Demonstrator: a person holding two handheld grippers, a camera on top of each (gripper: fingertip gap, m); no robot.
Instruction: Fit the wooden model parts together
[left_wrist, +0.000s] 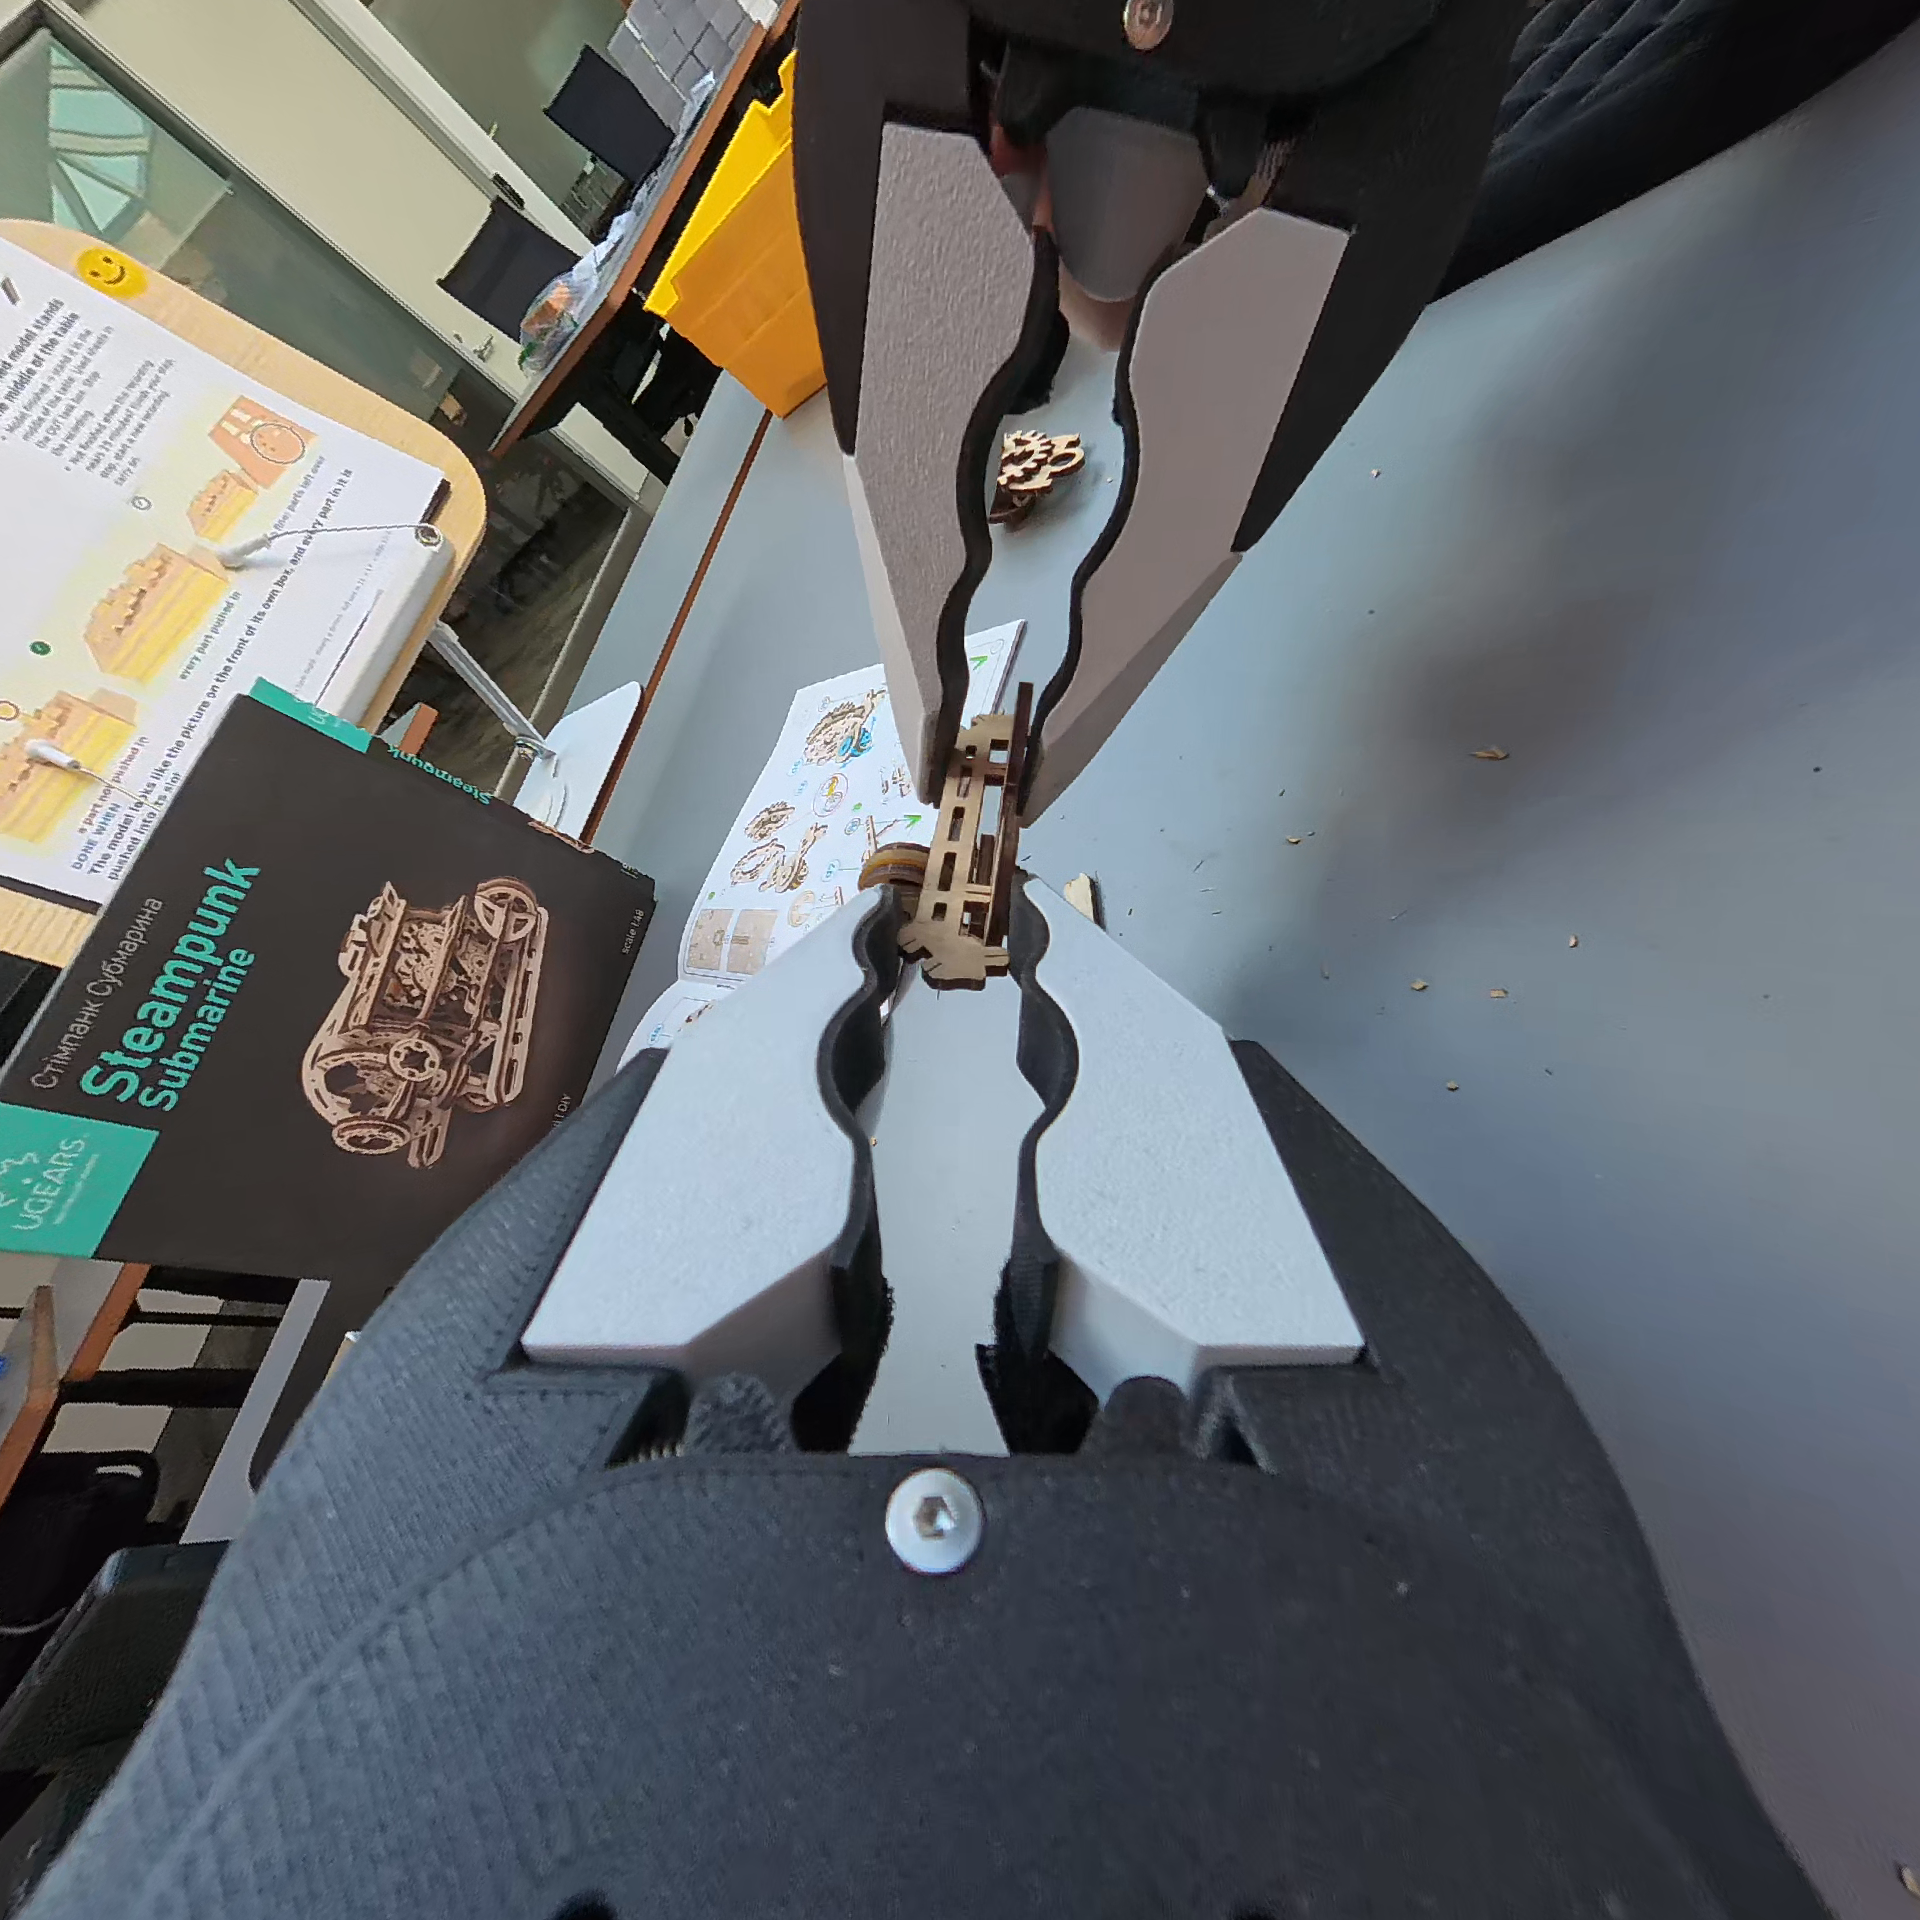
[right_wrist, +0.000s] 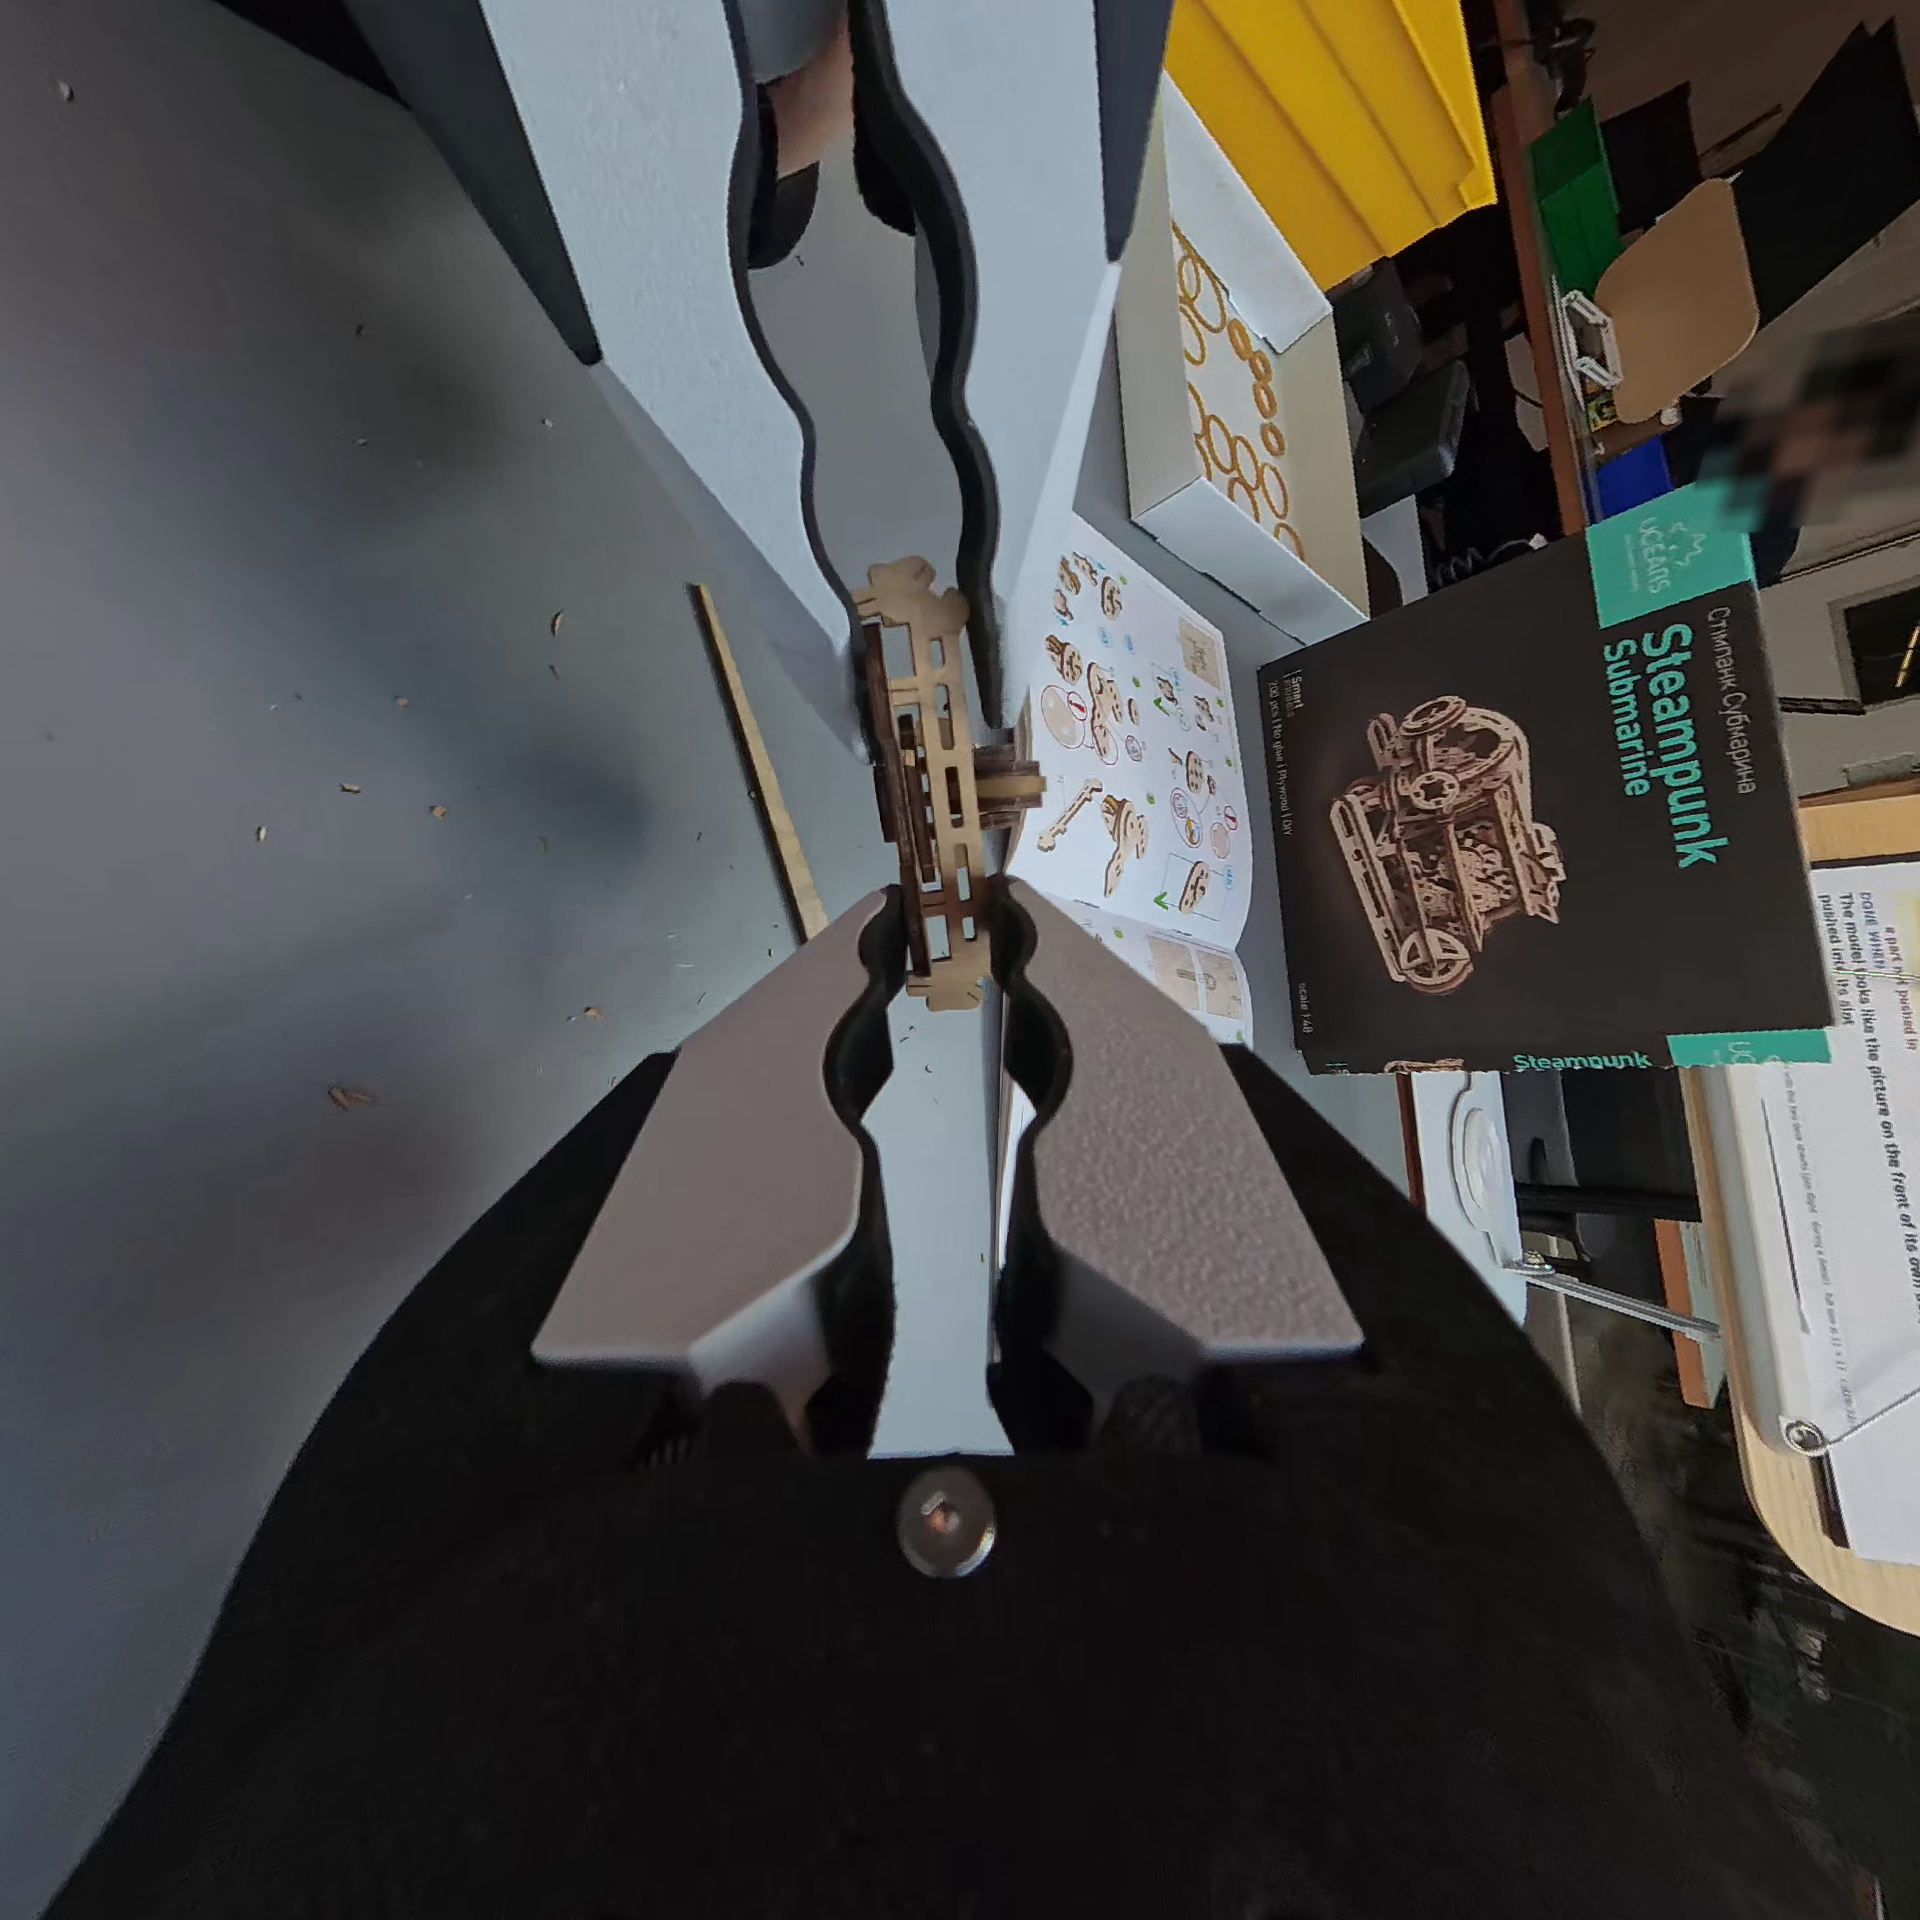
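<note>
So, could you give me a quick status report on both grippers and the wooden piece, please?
Left gripper and right gripper both shut on the wooden assembly, one at each end. Assembly held above the table. Nothing in the way.

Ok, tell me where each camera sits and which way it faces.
Left wrist view: on the left tool, looking along its fingers over the grey table; the right tool comes in opposite, both gripping the wooden assembly.
Right wrist view: on the right tool, facing the left tool over the same wooden assembly.
Shared: both tools, the assembly, the instruction sheet, the dark kit box.
</note>
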